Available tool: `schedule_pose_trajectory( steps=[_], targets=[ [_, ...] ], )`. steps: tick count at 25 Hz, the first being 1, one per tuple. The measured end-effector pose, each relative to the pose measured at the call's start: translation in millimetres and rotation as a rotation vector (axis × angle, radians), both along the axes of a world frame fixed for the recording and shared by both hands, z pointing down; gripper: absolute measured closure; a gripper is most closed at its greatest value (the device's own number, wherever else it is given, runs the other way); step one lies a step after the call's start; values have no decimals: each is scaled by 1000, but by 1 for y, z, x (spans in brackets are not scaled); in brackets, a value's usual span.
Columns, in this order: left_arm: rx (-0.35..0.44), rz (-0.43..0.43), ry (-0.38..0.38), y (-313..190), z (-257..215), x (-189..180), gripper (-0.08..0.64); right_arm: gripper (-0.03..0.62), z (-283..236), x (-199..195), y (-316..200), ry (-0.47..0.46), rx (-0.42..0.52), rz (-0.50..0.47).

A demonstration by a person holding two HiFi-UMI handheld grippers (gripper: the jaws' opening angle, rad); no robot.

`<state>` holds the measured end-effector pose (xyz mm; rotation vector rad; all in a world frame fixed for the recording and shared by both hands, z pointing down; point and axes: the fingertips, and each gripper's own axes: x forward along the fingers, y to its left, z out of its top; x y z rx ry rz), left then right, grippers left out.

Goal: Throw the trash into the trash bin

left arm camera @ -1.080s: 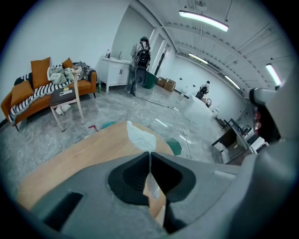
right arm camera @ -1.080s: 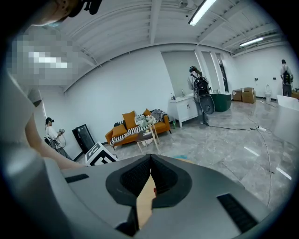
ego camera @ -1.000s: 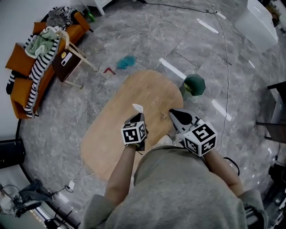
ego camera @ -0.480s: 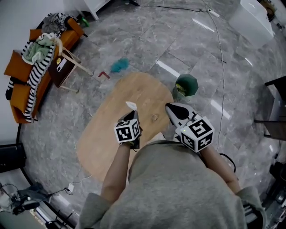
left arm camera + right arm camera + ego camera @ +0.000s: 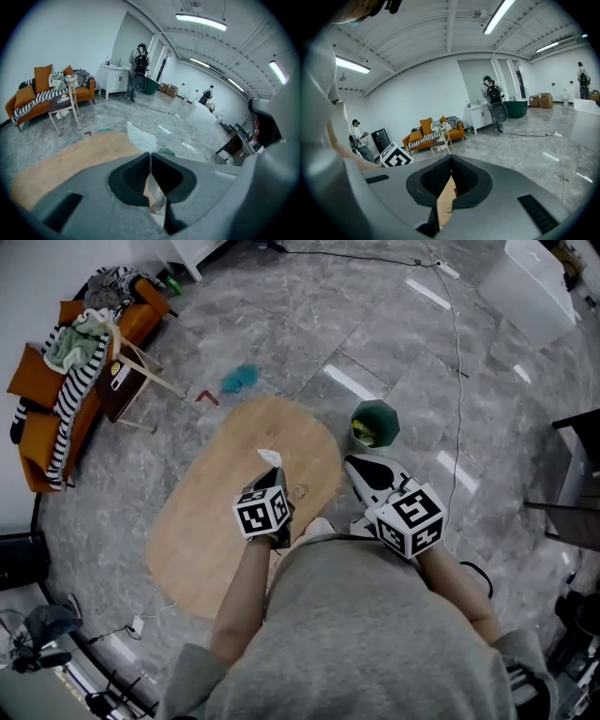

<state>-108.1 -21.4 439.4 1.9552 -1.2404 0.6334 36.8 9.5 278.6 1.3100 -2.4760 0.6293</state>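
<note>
My left gripper (image 5: pixel 274 474) is shut on a white piece of tissue (image 5: pixel 270 457) that sticks up past its tips over the oval wooden table (image 5: pixel 206 521). In the left gripper view the tissue (image 5: pixel 140 136) is pinched between the closed jaws (image 5: pixel 150 155), with the green trash bin (image 5: pixel 165 152) just beyond it. The bin (image 5: pixel 375 424) stands on the floor past the table's far right end, with some trash inside. My right gripper (image 5: pixel 351 463) hangs off the table's right edge, close to the bin, shut with nothing in it (image 5: pixel 451 158). A small scrap (image 5: pixel 298 490) lies on the table.
An orange sofa (image 5: pixel 42 399) heaped with striped clothes and a small wooden side table (image 5: pixel 127 371) stand at far left. A teal object (image 5: pixel 239 379) lies on the floor beyond the table. A cable (image 5: pixel 459 343) runs across the tiles at right. People stand far off.
Both grippers have moved along the table toward the green bin, which now sits closer to them. The left gripper kept hold of the tissue.
</note>
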Motion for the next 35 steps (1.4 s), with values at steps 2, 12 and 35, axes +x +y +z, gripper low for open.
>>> schedule_pose_trajectory(
  steps=[2,12,35],
  targets=[
    [-1,-2,-1,-2,-1,14,537,584,0,11,-2,-2,-3,-11],
    [-4,8,-2,-3,-3,61,537,584,7,53,-4,-6,-25,-36],
    [4,-24,-7,8,-8,161,537,584,12,163,12,-18,-43,-61]
  ],
)
